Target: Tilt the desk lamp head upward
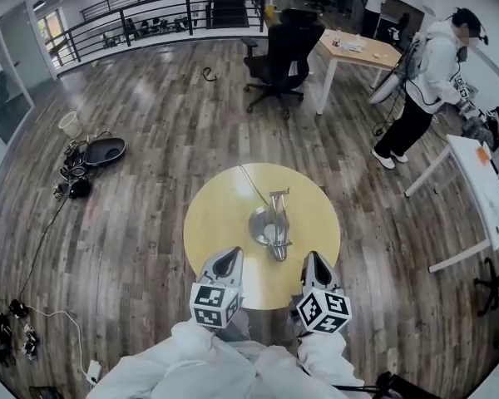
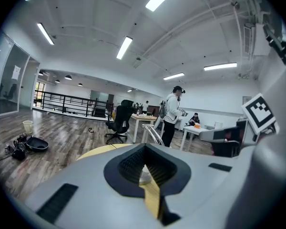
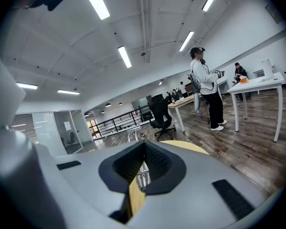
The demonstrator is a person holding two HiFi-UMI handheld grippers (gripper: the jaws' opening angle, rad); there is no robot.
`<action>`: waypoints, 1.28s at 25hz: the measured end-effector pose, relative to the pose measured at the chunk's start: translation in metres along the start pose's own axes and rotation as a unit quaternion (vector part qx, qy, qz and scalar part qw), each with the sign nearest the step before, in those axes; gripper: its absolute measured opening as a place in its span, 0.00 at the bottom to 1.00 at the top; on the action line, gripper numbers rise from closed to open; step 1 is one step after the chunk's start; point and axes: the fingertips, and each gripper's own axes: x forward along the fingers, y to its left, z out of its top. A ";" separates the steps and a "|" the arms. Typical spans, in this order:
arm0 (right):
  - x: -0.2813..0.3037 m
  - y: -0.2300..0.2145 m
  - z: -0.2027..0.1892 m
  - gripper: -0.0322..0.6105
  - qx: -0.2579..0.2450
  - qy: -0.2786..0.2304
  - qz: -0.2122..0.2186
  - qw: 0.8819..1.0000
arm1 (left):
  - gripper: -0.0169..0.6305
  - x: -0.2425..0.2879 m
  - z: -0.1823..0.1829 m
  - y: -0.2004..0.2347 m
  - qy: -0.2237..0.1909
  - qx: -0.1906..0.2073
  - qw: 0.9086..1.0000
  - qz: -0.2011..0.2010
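Observation:
A silver desk lamp [image 1: 270, 223] stands in the middle of the round yellow table [image 1: 216, 214], with its round base, folded metal arms and head low over the tabletop. A thin cord runs from it toward the table's far edge. My left gripper [image 1: 226, 263] and right gripper [image 1: 314, 264] hover side by side at the table's near edge, short of the lamp and not touching it. Both are shut with nothing held. The left gripper view shows the shut left gripper [image 2: 144, 149] and the lamp's arms [image 2: 152, 133] beyond. The right gripper [image 3: 144, 144] also points at the lamp [image 3: 132, 133].
A black office chair [image 1: 279, 52] and a wooden desk [image 1: 358, 52] stand beyond the table. A person [image 1: 420, 81] stands at the right by a white table [image 1: 482, 181]. Cables and a dark round object [image 1: 96, 152] lie on the floor at left.

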 end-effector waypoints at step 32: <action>0.148 -0.008 -0.147 0.48 -0.167 0.112 0.035 0.979 | 0.02 0.274 -0.134 0.059 0.174 0.109 0.963 -0.174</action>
